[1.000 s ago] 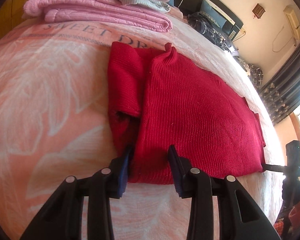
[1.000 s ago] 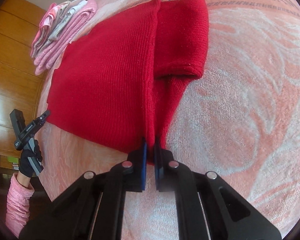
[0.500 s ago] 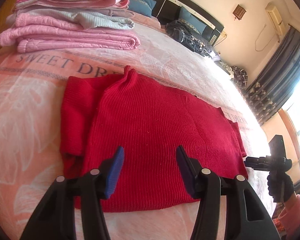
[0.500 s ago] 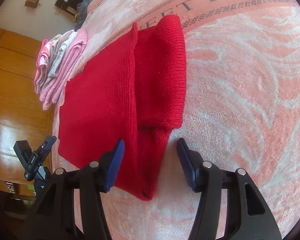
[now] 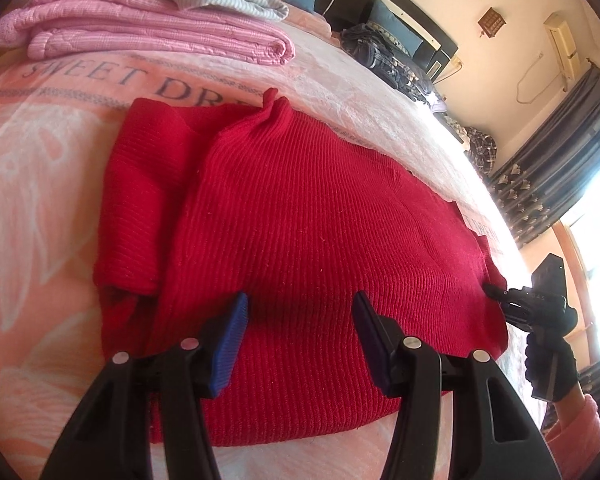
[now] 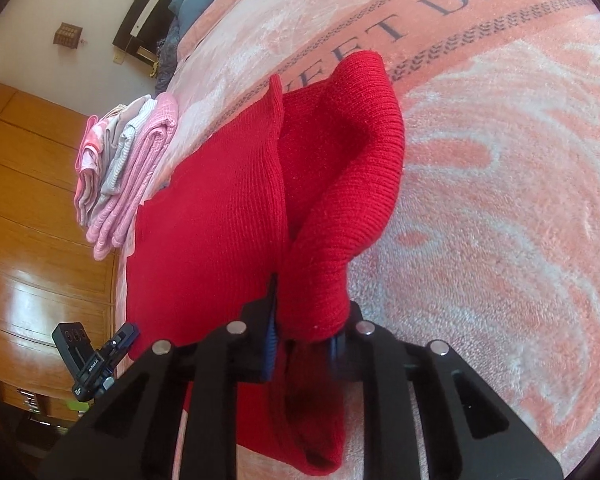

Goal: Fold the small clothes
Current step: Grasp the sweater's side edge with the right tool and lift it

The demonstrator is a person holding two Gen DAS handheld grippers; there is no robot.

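Covering the bed (image 5: pixel 40 168), a pink blanket (image 6: pixel 500 200) is carrying the red sweater (image 5: pixel 320 248), partly folded, at the frame's centre. Folded pink clothes (image 5: pixel 140 28) are sitting at 11 o'clock, cut off by the rim. The left claw (image 5: pixel 300 340) is hovering with fingers apart over the hem. The right claw (image 6: pixel 304 344) is pinching a sleeve fold (image 6: pixel 340 220), which is hiding its right pad.

The left gripper (image 5: pixel 300 320) hovers with jaws spread wide, while the right gripper (image 6: pixel 304 332) seems clamped tight.
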